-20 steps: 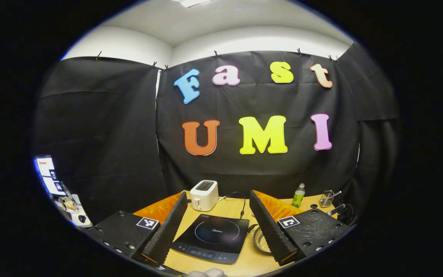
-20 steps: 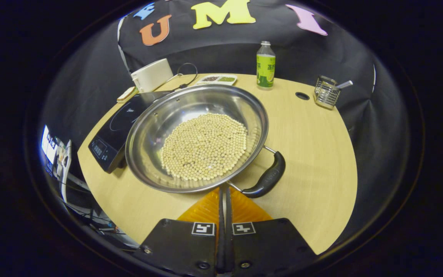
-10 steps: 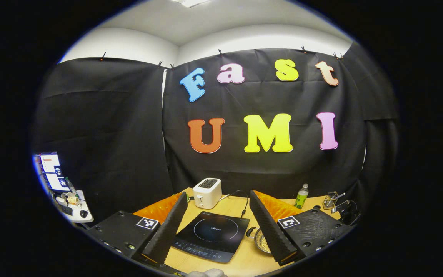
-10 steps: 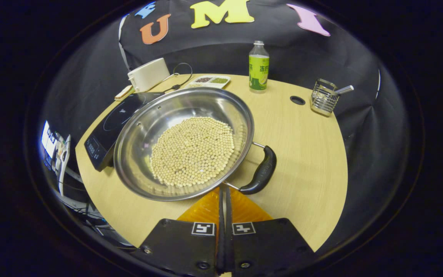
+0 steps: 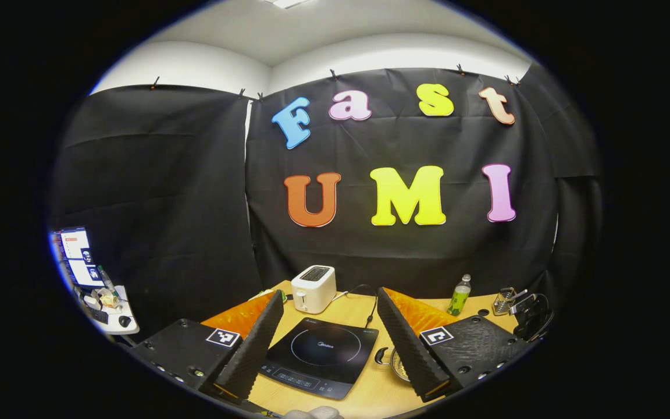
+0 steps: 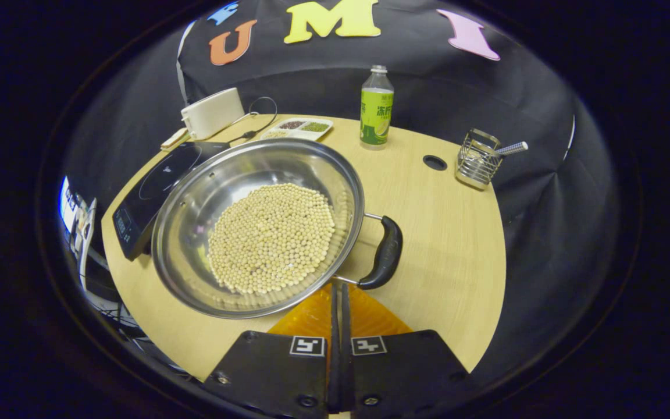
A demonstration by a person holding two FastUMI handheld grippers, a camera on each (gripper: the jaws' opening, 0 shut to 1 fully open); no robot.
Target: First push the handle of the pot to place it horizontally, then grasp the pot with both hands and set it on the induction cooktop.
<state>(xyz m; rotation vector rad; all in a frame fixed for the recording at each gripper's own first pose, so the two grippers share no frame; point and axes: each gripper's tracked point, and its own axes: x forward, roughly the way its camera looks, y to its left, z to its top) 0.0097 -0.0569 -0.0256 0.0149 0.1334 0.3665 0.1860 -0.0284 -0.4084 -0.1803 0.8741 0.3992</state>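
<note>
A steel pot [image 6: 195, 192] holding pale beans [image 6: 271, 235] sits on the wooden table [image 6: 445, 244], its left rim beside the black induction cooktop [image 6: 154, 180]. Its black side handle [image 6: 386, 253] points to the right. My right gripper [image 6: 338, 288] is shut, its tips at the pot's near rim, right by the handle's lower rod. My left gripper [image 5: 329, 293] hangs open above the table. The cooktop [image 5: 320, 349] lies between its fingers, and a slice of the pot [image 5: 398, 365] with a small black handle [image 5: 380, 355] peeks beside the right finger.
At the back of the table stand a white toaster [image 6: 213, 112] with its cord, a divided dish [image 6: 297, 126], a green bottle [image 6: 376, 107] and a wire holder [image 6: 476, 159]. A cable hole [image 6: 434, 162] lies near the holder. A desk with a screen [image 5: 79, 256] stands far left.
The pot has turned, and its black handle has swung from slanting toward me to pointing right. In the right gripper view the pot has shifted left. The left gripper stayed open, drifting slightly.
</note>
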